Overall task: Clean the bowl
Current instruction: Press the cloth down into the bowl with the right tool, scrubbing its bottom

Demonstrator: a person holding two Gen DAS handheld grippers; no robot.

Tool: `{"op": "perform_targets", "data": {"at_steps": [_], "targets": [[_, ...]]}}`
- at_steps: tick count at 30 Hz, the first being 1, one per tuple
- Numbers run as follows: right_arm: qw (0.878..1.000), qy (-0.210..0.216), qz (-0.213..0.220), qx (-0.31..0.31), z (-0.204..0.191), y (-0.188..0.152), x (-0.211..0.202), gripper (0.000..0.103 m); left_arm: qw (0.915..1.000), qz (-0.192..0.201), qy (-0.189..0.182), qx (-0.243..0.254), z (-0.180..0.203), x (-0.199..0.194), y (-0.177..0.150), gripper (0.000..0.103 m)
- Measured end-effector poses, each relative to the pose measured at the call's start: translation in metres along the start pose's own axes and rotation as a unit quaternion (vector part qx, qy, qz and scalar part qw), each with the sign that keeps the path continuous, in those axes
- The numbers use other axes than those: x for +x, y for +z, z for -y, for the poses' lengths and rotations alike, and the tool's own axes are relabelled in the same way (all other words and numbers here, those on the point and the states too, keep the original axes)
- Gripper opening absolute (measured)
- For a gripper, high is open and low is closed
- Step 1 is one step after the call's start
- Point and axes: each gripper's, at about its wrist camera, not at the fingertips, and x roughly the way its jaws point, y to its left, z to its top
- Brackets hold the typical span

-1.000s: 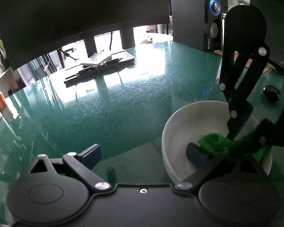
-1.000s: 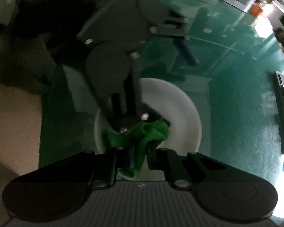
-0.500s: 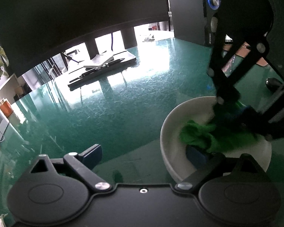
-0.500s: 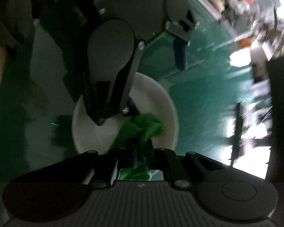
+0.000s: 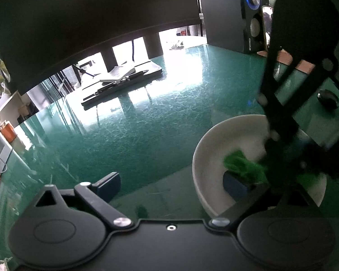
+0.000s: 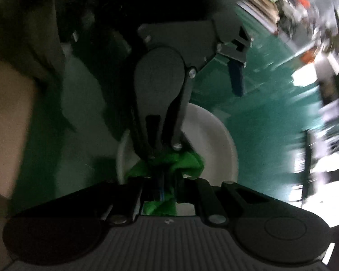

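Left wrist view: the white round ceramic bowl (image 5: 214, 149) sits near right on the green glass table (image 5: 147, 117); the left gripper (image 5: 171, 180) gapes, one pad inside. The crumpled green cloth (image 5: 239, 166) has slid leftward.

Right wrist view: the right gripper (image 6: 163, 180) stays clenched on the cloth, mid-wipe.

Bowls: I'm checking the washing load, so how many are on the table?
1. The white bowl sits on the green table, with a green cloth inside it. Others may be hidden out of view.
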Motion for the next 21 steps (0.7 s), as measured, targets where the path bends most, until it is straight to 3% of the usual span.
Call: {"op": "perform_targets", "data": {"at_steps": [3, 5, 8, 10, 12, 15, 21], "targets": [[0.998, -0.065, -0.012, -0.021, -0.001, -0.003, 0.001, 0.008, 1.0, -0.001, 0.001, -0.004, 0.0, 0.0, 0.0, 0.098], [0.997, -0.068, -0.012, -0.024, -0.005, -0.005, -0.001, 0.008, 1.0, -0.001, 0.0, -0.004, -0.001, 0.001, 0.0, 0.098], [0.999, -0.048, -0.009, -0.012, -0.007, -0.01, -0.007, 0.009, 1.0, -0.002, 0.0, -0.001, 0.0, 0.001, 0.0, 0.098], [1.0, -0.028, -0.002, 0.014, 0.003, -0.012, -0.01, 0.021, 1.0, -0.002, -0.001, -0.001, -0.001, 0.001, 0.0, 0.098], [0.997, -0.004, 0.022, 0.067, 0.021, -0.017, -0.019, 0.026, 1.0, -0.002, -0.002, -0.001, -0.001, 0.001, 0.0, 0.098], [0.991, 0.006, 0.055, 0.125, 0.039, -0.026, -0.028, 0.026, 1.0, -0.002, -0.002, 0.001, -0.001, 0.001, 0.001, 0.099], [0.983, 0.038, 0.085, 0.159, 0.038, -0.037, -0.032, 0.026, 1.0, -0.003, -0.002, 0.001, -0.002, 0.002, 0.001, 0.101]]}}
